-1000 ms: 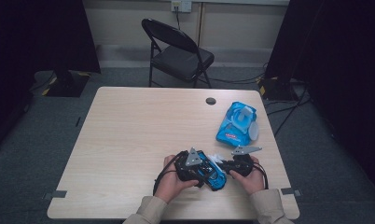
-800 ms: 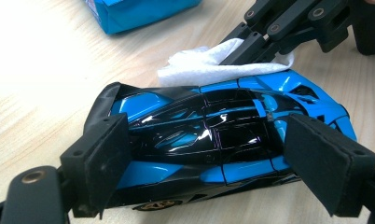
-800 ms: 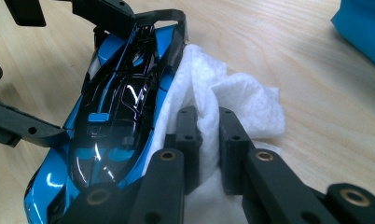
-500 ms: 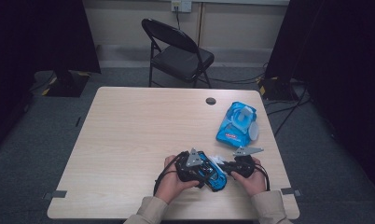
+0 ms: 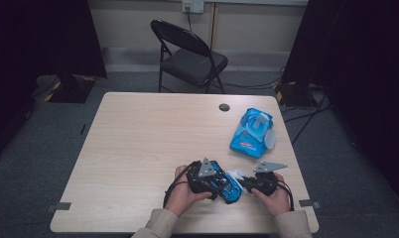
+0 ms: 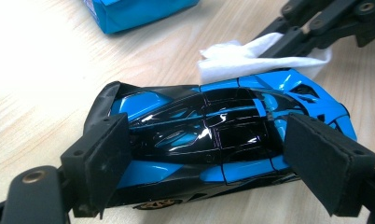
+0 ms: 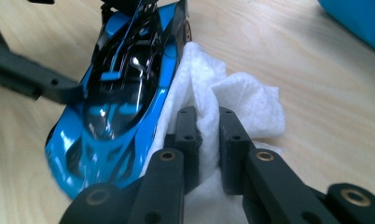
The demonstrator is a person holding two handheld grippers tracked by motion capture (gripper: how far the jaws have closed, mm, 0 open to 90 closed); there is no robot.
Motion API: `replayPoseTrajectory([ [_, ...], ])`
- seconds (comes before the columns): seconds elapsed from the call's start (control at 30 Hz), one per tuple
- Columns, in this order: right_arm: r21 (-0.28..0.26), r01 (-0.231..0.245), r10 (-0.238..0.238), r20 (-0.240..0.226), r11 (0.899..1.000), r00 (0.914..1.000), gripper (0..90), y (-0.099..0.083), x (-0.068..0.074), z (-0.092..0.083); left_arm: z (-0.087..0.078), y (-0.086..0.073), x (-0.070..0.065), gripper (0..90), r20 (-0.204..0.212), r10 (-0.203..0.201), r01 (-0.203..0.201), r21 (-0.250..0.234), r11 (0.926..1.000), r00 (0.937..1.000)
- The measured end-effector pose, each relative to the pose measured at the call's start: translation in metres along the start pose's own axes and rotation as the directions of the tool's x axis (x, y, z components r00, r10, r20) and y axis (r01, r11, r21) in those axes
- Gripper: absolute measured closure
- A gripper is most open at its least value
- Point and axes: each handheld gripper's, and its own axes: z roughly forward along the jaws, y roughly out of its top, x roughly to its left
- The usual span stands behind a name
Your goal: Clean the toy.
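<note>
- Toy car (image 6: 209,140): glossy hard shell in bright blue and black, low wedge-shaped body with sharp panel lines, gold-spoked wheel peeking out at the lower edge in the left gripper view.
- Sits on the tabletop (image 5: 153,144) near the person's edge, right of centre, between the two hands in the high view (image 5: 226,181).
- Long axis slanted in the high view, from upper left to lower right; which end is the nose cannot be told.
- Left hand-held gripper (image 6: 213,163): spread wide, matt black foam-like pads (image 6: 108,158) clamped against the car's two ends, across its length.
- Right hand-held gripper (image 7: 209,144): nearly closed, pinching a fold of white wipe (image 7: 232,107) between its narrow black fingertips.
- Wipe: soft, fibrous, crumpled, pressed against the car's side in the right gripper view; seen also beside the car in the left gripper view (image 6: 232,56).
- Blue packet of wipes (image 5: 251,133): soft, shiny plastic pouch with a pale flap lid open, lying toward the tabletop's right edge, well apart from the car.
- Tabletop: pale wood-grain laminate, rounded corners, small dark round cap (image 5: 224,107) near the far edge.
- Black folding chair (image 5: 190,54) beyond the far edge.
</note>
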Motion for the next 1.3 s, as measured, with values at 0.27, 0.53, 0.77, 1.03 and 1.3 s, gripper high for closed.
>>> replayPoseTrajectory([
  [0.27, -0.005, -0.009, 0.009, 0.004, 1.000, 0.9999, 81.2, -0.014, 0.006, -0.016, 0.000, 0.002, -0.001, 15.0, -0.001, -0.005, 0.005, 0.017, 0.9999, 1.0000],
  [0.53, 0.017, -0.018, 0.019, -0.014, 1.000, 0.9997, 80.3, -0.023, 0.011, -0.028, 0.000, 0.004, -0.001, 14.8, -0.001, 0.000, 0.000, 0.032, 0.9995, 1.0000],
  [0.77, 0.039, -0.034, 0.034, -0.011, 0.999, 0.9994, 80.1, -0.021, 0.015, -0.038, 0.000, 0.005, 0.000, 14.8, 0.003, 0.005, -0.005, 0.036, 0.9993, 1.0000],
  [1.03, -0.050, -0.063, 0.064, 0.014, 0.997, 0.9978, 80.2, 0.006, 0.013, -0.057, -0.006, 0.008, -0.001, 17.3, 0.046, 0.000, -0.002, 0.034, 0.9994, 0.9990],
  [1.3, -0.088, -0.042, 0.042, -0.001, 0.995, 0.9991, 80.0, 0.041, 0.030, -0.045, -0.037, 0.004, 0.005, 17.3, 0.046, -0.010, 0.011, -0.013, 0.9999, 0.9989],
])
